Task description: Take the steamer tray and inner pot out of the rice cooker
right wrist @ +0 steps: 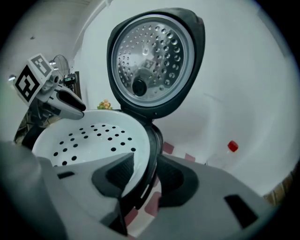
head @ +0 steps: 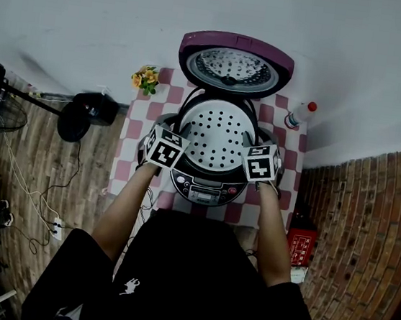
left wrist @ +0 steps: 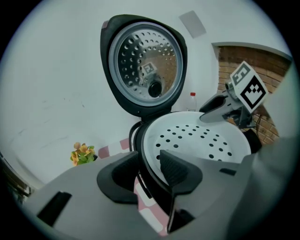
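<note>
Jaws parted, left claw (left wrist: pixel 149 171) and right claw (right wrist: pixel 143 176) straddle the steamer tray (left wrist: pixel 197 136) rim; raised lid (left wrist: pixel 145 65) ahead, flowers (left wrist: pixel 82 153) left, bottle (right wrist: pixel 229 149) right.

The steamer tray (head: pixel 215 132) looks like smooth white plastic, the lid's inner plate (head: pixel 233 69) shiny dimpled metal, the claw pads (left wrist: pixel 174 168) matt, ribbed.

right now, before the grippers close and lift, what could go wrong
1. The left gripper and right gripper each straddle the wall of the steamer tray plus the dark rim outside it. Closing may clamp both, so the tray might not lift alone.
2. The open lid stands just behind the tray; lifting backward could hit it.
3. The bottle stands near the table's right edge; swinging that way could topple it.
</note>
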`<action>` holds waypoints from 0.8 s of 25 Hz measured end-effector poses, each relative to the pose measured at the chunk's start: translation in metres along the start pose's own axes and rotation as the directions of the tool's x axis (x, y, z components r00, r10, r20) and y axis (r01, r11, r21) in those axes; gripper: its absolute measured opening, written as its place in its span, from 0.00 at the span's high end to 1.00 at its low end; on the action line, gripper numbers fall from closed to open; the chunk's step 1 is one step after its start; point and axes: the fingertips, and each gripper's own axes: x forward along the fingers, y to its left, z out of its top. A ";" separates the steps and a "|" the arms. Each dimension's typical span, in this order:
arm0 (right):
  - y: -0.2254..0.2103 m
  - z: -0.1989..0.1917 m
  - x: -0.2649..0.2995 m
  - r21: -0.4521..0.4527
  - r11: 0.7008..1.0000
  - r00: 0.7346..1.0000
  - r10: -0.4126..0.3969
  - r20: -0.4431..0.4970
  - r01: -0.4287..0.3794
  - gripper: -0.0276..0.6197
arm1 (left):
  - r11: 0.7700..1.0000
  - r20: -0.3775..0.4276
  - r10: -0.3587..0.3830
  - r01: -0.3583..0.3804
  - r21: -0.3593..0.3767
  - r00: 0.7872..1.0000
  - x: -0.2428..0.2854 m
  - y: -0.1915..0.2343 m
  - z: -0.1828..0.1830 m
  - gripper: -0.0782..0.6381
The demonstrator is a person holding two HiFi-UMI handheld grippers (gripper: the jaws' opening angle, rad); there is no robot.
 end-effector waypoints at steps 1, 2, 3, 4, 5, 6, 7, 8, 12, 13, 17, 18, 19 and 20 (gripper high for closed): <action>0.000 0.000 -0.001 -0.005 1.000 1.000 -0.001 -0.001 0.001 0.72 | 1.000 -0.001 -0.008 0.008 -0.002 1.000 -0.001 -0.001 -0.001 0.69; 0.000 0.000 -0.002 -0.008 1.000 1.000 -0.001 -0.002 0.001 0.72 | 1.000 -0.001 -0.013 0.013 -0.006 1.000 -0.002 -0.002 -0.001 0.69; 0.001 -0.001 -0.003 -0.010 1.000 1.000 0.002 -0.002 -0.002 0.74 | 1.000 0.000 -0.015 0.015 -0.008 1.000 -0.003 -0.003 -0.002 0.69; 0.002 -0.001 -0.002 -0.010 1.000 1.000 0.007 0.001 -0.007 0.76 | 1.000 0.002 -0.015 0.015 -0.009 1.000 -0.004 -0.003 -0.002 0.69; 0.003 0.000 -0.002 -0.010 1.000 1.000 0.010 0.004 -0.010 0.79 | 1.000 0.005 -0.015 0.015 -0.005 1.000 -0.005 -0.004 -0.002 0.70; 0.004 0.001 -0.002 -0.008 1.000 1.000 0.010 0.008 -0.010 0.81 | 1.000 0.007 -0.013 0.013 0.004 1.000 -0.005 -0.006 -0.001 0.73; 0.004 0.001 -0.002 -0.002 1.000 1.000 0.008 0.011 -0.008 0.82 | 1.000 0.008 -0.009 0.009 0.014 1.000 -0.006 -0.006 0.000 0.73; 0.004 0.001 -0.003 0.005 1.000 1.000 0.006 0.013 -0.006 0.82 | 1.000 0.009 -0.004 0.004 0.023 1.000 -0.007 -0.006 0.001 0.74; 0.003 0.010 -0.010 0.007 1.000 0.999 -0.012 0.052 0.012 0.84 | 1.000 0.010 0.001 -0.001 0.015 1.000 -0.010 -0.004 -0.001 0.73; 0.003 0.012 -0.012 0.013 1.000 0.998 -0.019 0.065 0.018 0.84 | 1.000 0.009 0.002 -0.002 0.013 1.000 -0.010 -0.004 -0.002 0.72; 0.002 0.015 -0.015 0.032 0.998 0.992 -0.049 0.119 0.045 0.85 | 1.000 0.007 0.001 -0.001 0.011 1.000 -0.011 -0.003 -0.004 0.68; 0.001 0.016 -0.016 0.020 0.998 0.990 -0.060 0.125 0.058 0.86 | 1.000 0.006 0.000 0.000 0.013 1.000 -0.011 -0.003 -0.004 0.68; 0.001 0.016 -0.017 0.000 0.997 0.989 -0.072 0.127 0.072 0.86 | 1.000 0.004 -0.002 0.002 0.017 1.000 -0.011 -0.005 -0.005 0.68; 0.001 0.017 -0.018 -0.019 0.996 0.988 -0.082 0.128 0.085 0.86 | 1.000 0.001 -0.003 0.003 0.022 1.000 -0.011 -0.006 -0.005 0.69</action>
